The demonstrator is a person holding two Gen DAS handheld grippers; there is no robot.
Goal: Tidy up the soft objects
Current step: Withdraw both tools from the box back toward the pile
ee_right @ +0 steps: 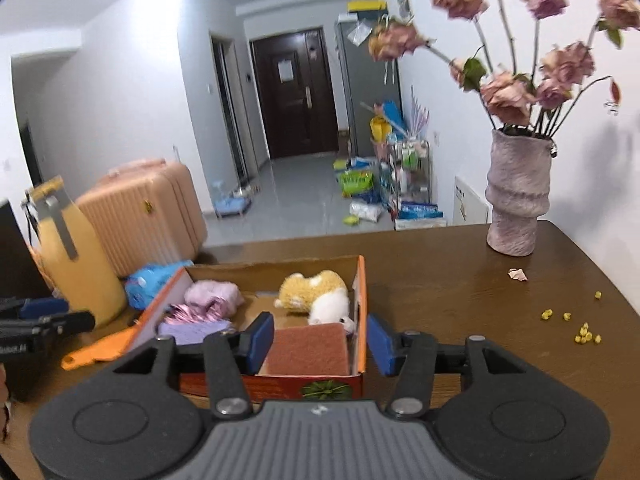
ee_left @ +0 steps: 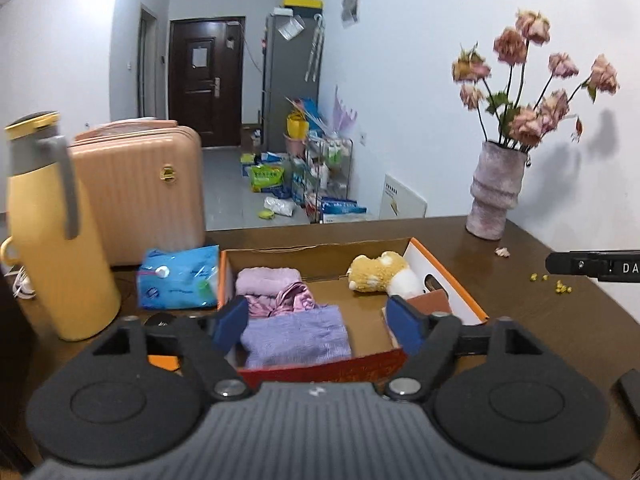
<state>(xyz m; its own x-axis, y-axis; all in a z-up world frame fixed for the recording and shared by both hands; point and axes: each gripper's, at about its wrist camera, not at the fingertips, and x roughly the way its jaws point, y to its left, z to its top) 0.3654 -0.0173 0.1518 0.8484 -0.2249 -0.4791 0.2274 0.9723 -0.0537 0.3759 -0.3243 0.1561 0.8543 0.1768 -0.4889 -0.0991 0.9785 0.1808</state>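
The dark brown wooden table point(ee_right: 460, 280) fills the near part of the room, and on it sits an open cardboard box with orange edges and a red front wall point(ee_left: 320, 368), which holds all the soft things. On the table's left side stand a ribbed peach-pink hard-shell suitcase point(ee_left: 140, 196) and a tall yellow thermos jug with a grey handle point(ee_left: 56, 248), with a blue plastic pack of wipes point(ee_left: 180, 280) just beside the box. A rough pinkish ceramic vase of faded pink roses point(ee_right: 516, 196) stands at the far right. Inside the box, a folded lilac knitted cloth point(ee_left: 296, 336) lies at the near left, a crumpled shiny pink satin piece point(ee_left: 280, 300) behind it, and a rolled pale pink towel point(ee_left: 266, 280) at the far left; a yellow-and-white plush toy point(ee_right: 316, 292) lies at the far right, and a flat reddish-brown scouring pad point(ee_right: 308, 350) at the near right. Both grippers hover above the box's near edge, tilted downward. The left gripper point(ee_left: 320, 322) stands wide apart and grips nothing; the right gripper point(ee_right: 320, 344) is parted about halfway, also empty-handed.
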